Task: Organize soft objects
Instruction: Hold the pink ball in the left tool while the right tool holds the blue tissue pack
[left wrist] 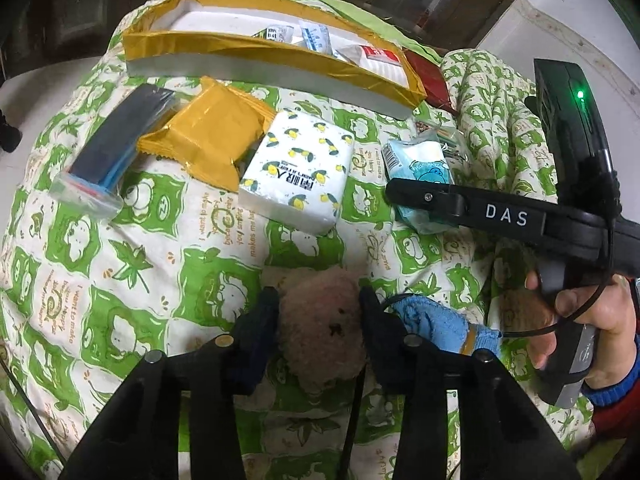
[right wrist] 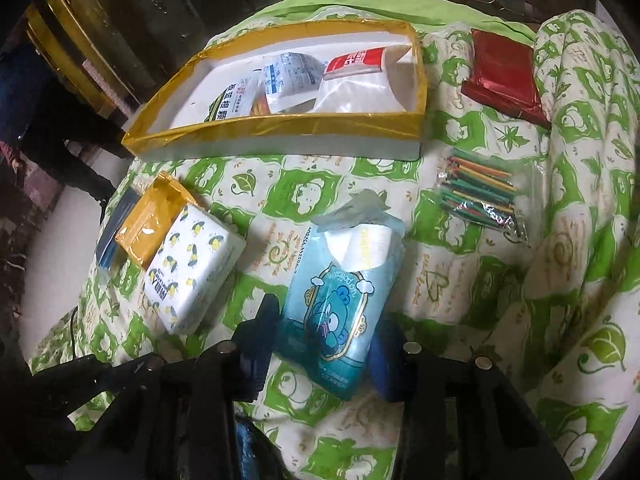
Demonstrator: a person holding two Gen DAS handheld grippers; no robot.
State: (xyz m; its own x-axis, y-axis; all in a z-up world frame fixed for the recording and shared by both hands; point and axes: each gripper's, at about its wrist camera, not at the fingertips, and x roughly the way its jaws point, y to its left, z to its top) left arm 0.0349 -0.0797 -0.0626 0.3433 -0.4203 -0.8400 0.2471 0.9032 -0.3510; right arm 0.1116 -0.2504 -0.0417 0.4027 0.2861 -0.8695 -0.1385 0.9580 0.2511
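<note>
Soft packets (right wrist: pixel 288 80) already fill the gold-rimmed tray (right wrist: pixel 276 126) at upper centre; more wait on the quilt (left wrist: pixel 132 264) — left gripper (left wrist: pixel 320 300) jaws pinching a plush toy (left wrist: pixel 320 328), right gripper (right wrist: pixel 324 320) closing around a blue tissue pack (right wrist: pixel 340 300).

Green-patterned quilt (right wrist: pixel 460 300) under scattered packets (right wrist: pixel 192 268)

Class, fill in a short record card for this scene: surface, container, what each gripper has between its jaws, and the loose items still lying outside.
Surface: green-and-white quilt
Container: gold-edged white box, packets inside
Left gripper: jaws closed on a brown plush toy
Right gripper: jaws closed on a blue tissue pack
Loose items: white tissue pack, yellow packet, red packet, bag of coloured sticks
</note>
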